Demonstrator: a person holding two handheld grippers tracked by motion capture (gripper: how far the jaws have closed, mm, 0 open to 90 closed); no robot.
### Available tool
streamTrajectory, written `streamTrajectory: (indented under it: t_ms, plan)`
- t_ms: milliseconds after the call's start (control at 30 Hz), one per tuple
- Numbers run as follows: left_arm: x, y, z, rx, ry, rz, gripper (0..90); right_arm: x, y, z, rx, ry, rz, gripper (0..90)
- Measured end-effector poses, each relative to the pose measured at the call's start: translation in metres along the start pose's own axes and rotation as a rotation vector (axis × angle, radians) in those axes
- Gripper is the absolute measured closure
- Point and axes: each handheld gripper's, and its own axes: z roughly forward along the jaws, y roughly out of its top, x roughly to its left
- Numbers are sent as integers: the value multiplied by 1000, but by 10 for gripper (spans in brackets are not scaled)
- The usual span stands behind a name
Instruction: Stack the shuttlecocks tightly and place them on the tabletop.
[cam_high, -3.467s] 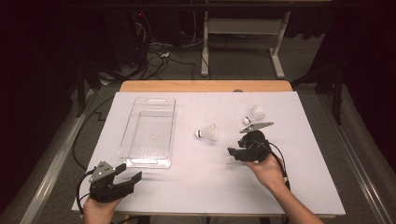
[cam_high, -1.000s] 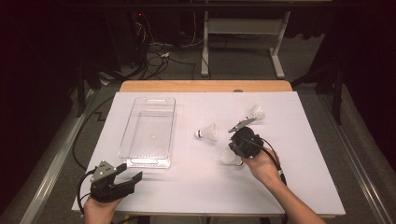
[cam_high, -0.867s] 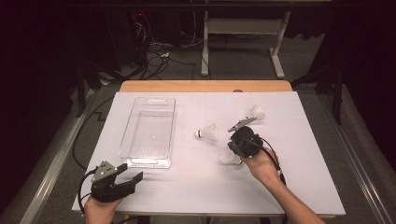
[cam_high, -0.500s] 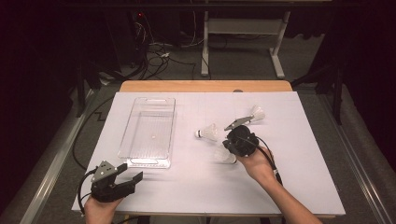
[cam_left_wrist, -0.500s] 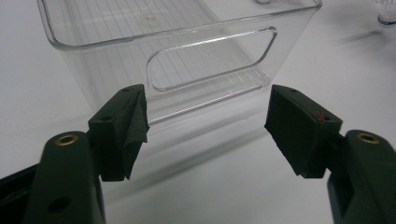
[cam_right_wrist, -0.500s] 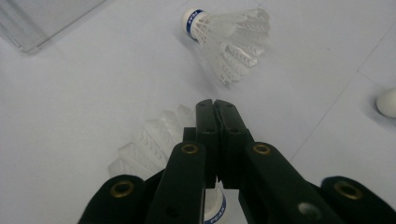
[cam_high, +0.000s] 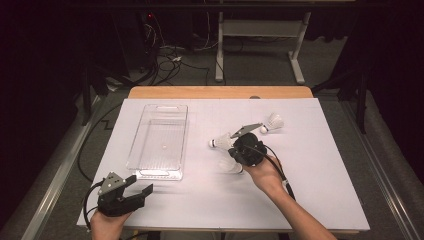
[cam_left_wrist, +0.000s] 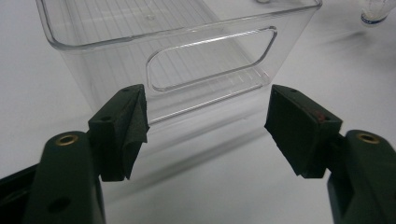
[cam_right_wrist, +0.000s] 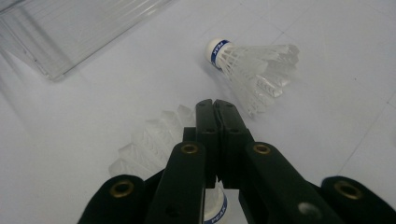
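Note:
My right gripper (cam_high: 232, 158) is over the middle of the white table, its jaws pressed together (cam_right_wrist: 214, 105). A white shuttlecock (cam_high: 227, 166) hangs under them, feather skirt (cam_right_wrist: 149, 144) forward and cork toward the hand, seemingly pinched by its skirt. A second shuttlecock (cam_high: 220, 142) lies just ahead on the table, cork with a blue band (cam_right_wrist: 217, 49) pointing away. A third shuttlecock (cam_high: 273, 122) lies farther right. My left gripper (cam_high: 143, 192) rests near the front left edge, jaws wide open (cam_left_wrist: 205, 126), facing the end wall of the clear plastic tray (cam_left_wrist: 187, 51).
The clear tray (cam_high: 150, 175) stands lengthwise at the table's left half with nothing in it; its corner (cam_right_wrist: 70, 37) is to the right gripper's upper left. Beyond the wooden far edge (cam_high: 220, 92) are cables and a stand's legs on the floor.
My right gripper has moved a little to the left, the shuttlecock going along under it, closer to the second shuttlecock. The left gripper has stayed put.

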Motion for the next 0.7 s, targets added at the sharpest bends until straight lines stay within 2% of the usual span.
streamTrajectory:
  t_ms: [400, 700]
  plan:
    - [0, 0, 0, -1, -1, 0, 305, 1, 0, 7, -5, 4, 7, 890]
    - [0, 0, 0, 1, -1, 0, 305, -4, -7, 7, 2, 4, 22, 884]
